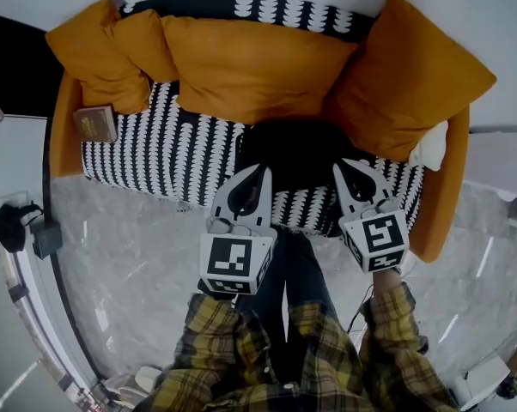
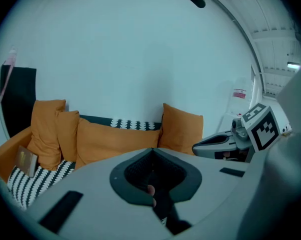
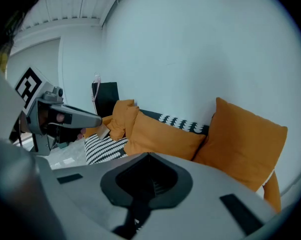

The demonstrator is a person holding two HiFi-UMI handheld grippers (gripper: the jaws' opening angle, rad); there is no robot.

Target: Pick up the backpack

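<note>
A black backpack (image 1: pixel 297 148) lies on the seat of the black-and-white patterned sofa (image 1: pixel 164 157), in front of the orange cushions (image 1: pixel 250 67). My left gripper (image 1: pixel 260 172) is shut, with its tip at the backpack's left edge. My right gripper (image 1: pixel 339 168) is also shut, and its tip is at the backpack's right side. Neither holds anything. In the left gripper view the closed jaws (image 2: pixel 151 150) point at the cushions and the right gripper (image 2: pixel 196 147) shows at the right. In the right gripper view the closed jaws (image 3: pixel 149 155) hide the backpack, and the left gripper (image 3: pixel 96 119) shows at the left.
A small brown book (image 1: pixel 95 124) rests on the sofa's left end, and a white object (image 1: pixel 430 148) on its right end. A black device with a cable (image 1: pixel 14 226) lies on the marble floor at left. My legs (image 1: pixel 284 281) stand close before the sofa.
</note>
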